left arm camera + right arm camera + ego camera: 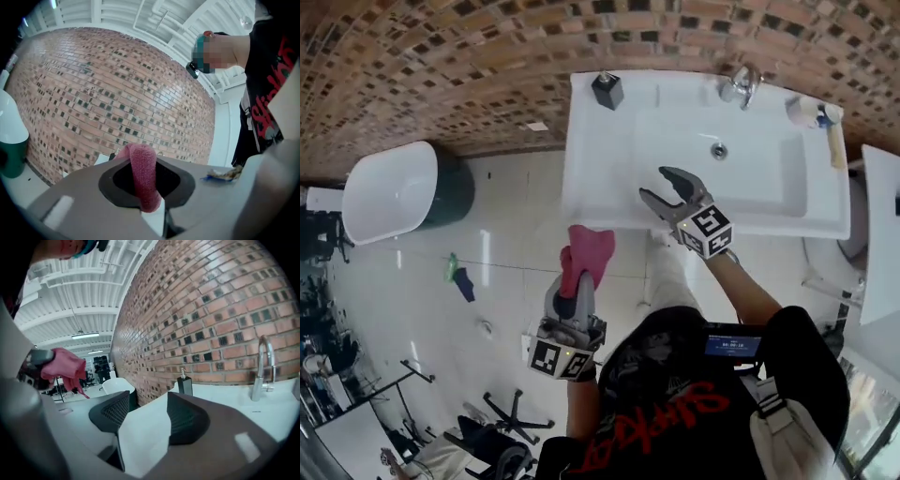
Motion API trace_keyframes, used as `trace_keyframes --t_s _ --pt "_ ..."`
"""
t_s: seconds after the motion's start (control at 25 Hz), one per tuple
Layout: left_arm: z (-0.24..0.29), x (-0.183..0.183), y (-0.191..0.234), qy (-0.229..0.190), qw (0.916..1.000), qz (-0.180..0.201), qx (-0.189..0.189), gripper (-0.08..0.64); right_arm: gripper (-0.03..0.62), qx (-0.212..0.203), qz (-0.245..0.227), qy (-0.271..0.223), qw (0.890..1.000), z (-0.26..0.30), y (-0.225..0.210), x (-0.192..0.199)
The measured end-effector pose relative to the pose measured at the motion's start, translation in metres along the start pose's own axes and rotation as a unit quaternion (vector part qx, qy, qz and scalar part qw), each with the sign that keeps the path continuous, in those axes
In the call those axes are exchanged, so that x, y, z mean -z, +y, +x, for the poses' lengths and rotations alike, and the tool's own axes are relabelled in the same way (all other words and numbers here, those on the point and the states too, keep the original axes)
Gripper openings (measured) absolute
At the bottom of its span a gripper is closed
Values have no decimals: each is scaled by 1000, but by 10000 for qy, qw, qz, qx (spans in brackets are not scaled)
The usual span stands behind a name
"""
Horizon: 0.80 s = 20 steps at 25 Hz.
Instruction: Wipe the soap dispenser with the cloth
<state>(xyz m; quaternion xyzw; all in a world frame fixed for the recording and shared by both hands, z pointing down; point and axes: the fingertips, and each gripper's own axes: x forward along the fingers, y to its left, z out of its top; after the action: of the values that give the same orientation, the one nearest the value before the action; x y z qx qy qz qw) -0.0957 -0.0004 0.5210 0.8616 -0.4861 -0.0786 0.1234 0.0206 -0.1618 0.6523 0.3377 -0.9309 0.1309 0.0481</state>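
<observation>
A wall [441, 66] of small red-brown and dark bricks, rough and matt, rises ahead of both pairs of jaws. Against it, just ahead of and below the right jaws, stands a white, glossy, rectangular sink [591, 178]; its shallow basin shows a round metal drain [719, 149], and a curved chrome tap [261, 369] stands on its far rim. Well to the left of the left jaws sits a white rounded tub [389, 192] on a dark green base, on a pale shiny tiled floor [502, 244]. The left gripper [145, 187] has its jaws closed on a pink terry cloth [143, 173], whose soft fold stands up between the pads and spills beyond the tips. The right gripper [145, 413] has its ribbed black jaws apart, with nothing between them. The soap dispenser [184, 384], a small black square bottle with a pump, stands on the sink's far left corner, ahead of the right jaws and well apart from both grippers
</observation>
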Motion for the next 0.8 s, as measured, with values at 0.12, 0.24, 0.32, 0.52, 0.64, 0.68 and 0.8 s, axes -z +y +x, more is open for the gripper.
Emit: trace_keyframes --t_s 0.12,0.24,0.32,0.52,0.64,0.68,0.8 --pt "-47 7 -40 -156 9983 -245 501 51 143 237 -35 1 9997 -88 61 -1" --pt "-92 15 -74 -203 9946 -421 926 51 86 464 -255 -2 9986 -151 123 -6" --pt "-115 21 -94 -187 9911 -593 1178 51 39 570 -414 -17 9975 -188 160 -12" --pt "-129 20 -156 -122 9800 -724 1849 51 0 961 -434 -74 9944 -280 210 -27" --pt "-122 16 -206 -109 9733 -561 2221 51 0 1213 -422 -240 9914 -332 215 -35" --pt "-117 16 -225 -89 9722 -492 2287 51 0 1153 -440 -372 9917 -348 215 -39" --pt "-91 19 -278 -37 9747 -138 2231 51 0 619 -329 -810 9942 -390 207 -49"
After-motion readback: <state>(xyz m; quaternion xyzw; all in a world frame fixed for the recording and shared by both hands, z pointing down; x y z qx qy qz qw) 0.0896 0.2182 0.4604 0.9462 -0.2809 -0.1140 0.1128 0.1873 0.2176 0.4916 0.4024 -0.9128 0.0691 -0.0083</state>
